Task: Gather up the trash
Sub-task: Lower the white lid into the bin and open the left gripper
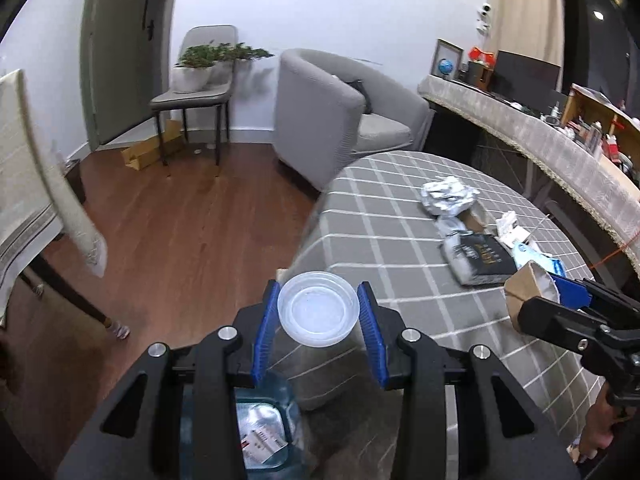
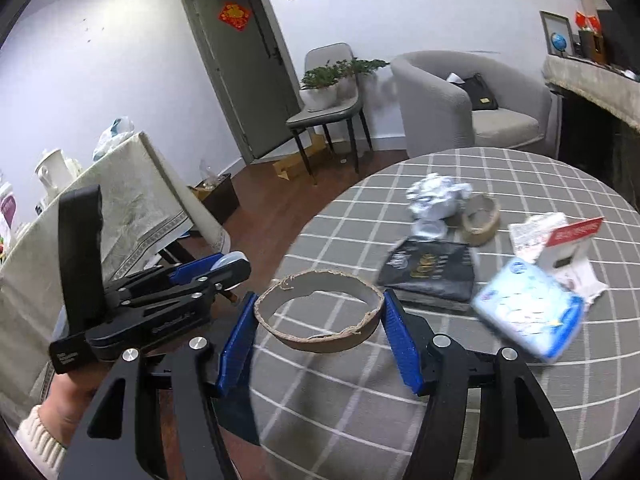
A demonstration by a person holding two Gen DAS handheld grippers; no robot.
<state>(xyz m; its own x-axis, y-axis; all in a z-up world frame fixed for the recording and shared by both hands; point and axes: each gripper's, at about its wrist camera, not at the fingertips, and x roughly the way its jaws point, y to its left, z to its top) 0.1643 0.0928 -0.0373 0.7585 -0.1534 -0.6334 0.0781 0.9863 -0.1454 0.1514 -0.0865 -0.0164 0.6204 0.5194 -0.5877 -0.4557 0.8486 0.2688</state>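
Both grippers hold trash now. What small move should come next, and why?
Probably carry the left gripper back and down over the bin just beneath it, then release. It clamps a clear plastic lid; the right gripper holds a cardboard ring, which could follow.

Print shows on the dark packet (image 2: 430,270) and red card (image 2: 576,230), none legible.

Clear plastic lid (image 1: 318,309) sits flat between the left tongs (image 1: 319,334), round and see-through. Torn cardboard ring (image 2: 318,310) (ragged edge, brown) is clamped in the right tongs (image 2: 318,330). Still on the checked tabletop (image 2: 520,168): crumpled foil wad (image 2: 438,196), black packet (image 2: 430,274), blue-white pouch (image 2: 528,312), another cardboard ring (image 2: 482,218).
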